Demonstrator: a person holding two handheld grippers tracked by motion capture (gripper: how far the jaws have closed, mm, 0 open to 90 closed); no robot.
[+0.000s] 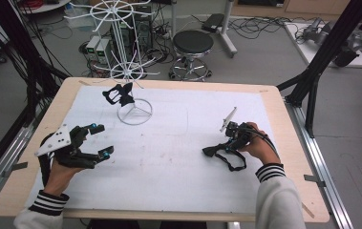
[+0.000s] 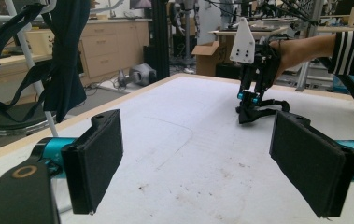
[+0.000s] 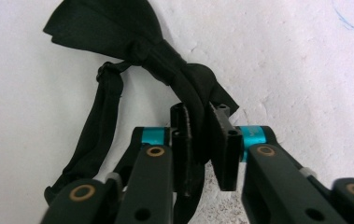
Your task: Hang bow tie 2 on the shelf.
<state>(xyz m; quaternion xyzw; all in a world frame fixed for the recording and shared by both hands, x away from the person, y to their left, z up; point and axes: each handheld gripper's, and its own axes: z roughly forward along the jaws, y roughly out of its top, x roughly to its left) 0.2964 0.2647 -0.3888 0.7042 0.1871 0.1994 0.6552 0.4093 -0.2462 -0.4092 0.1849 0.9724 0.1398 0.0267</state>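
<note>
A black bow tie (image 1: 211, 151) with a looped strap (image 1: 233, 162) lies on the white sheet at the right. My right gripper (image 1: 225, 144) is shut on one wing of this bow tie (image 3: 118, 32), its pads (image 3: 182, 140) pinching the cloth just past the knot, while the strap (image 3: 101, 126) trails to the left. A second black bow tie (image 1: 120, 95) hangs on a white wire rack (image 1: 134, 112) at the back left; it also hangs at the left of the left gripper view (image 2: 62, 60). My left gripper (image 1: 103, 140) hovers open and empty at the left, its pads (image 2: 95, 158) wide apart.
The white sheet (image 1: 169, 167) covers most of the wooden table (image 1: 283, 157). Behind the table stand a black stool (image 1: 193, 45) and cables on the floor. Black frame posts (image 1: 312, 81) rise at the right edge. The right gripper (image 2: 251, 95) sits far across in the left gripper view.
</note>
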